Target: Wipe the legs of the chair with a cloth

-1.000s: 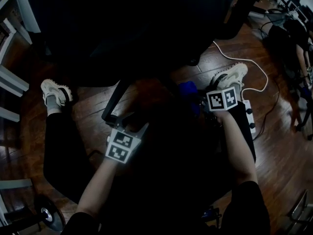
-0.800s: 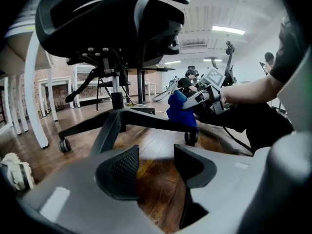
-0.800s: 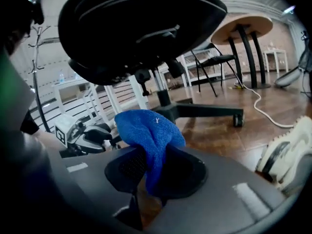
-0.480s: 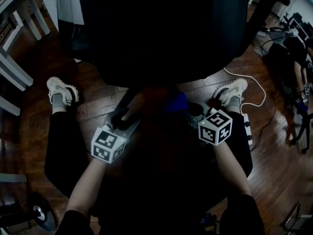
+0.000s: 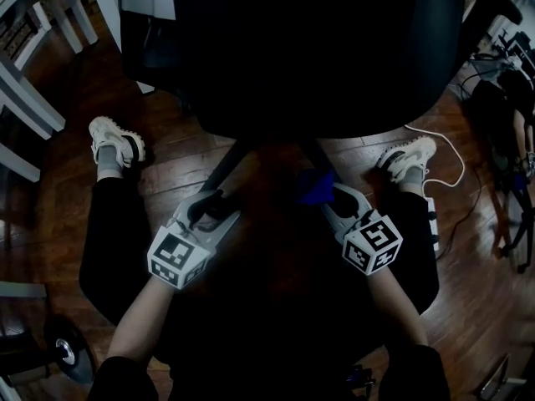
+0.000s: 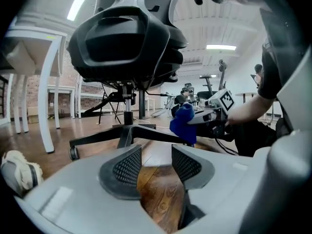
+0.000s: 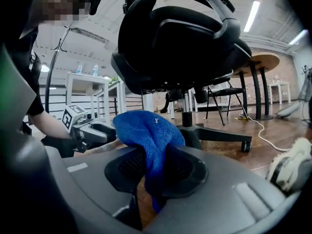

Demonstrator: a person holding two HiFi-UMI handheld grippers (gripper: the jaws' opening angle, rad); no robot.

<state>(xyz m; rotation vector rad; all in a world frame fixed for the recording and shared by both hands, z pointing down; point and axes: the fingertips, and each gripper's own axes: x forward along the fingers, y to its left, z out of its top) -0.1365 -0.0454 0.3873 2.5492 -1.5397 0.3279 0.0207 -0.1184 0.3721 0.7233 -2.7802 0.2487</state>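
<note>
While the right gripper (image 7: 157,168) pinches cloth (image 7: 146,130), the left gripper (image 6: 156,163), just narrowed, gapes empty.

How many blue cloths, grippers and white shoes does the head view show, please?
Blue cloth: 1
Grippers: 2, the left gripper, whose jaws have just been closing a little with nothing between them, and the right gripper, clamped on the cloth
White shoes: 2, left shoe, right shoe
Total: 5
</note>
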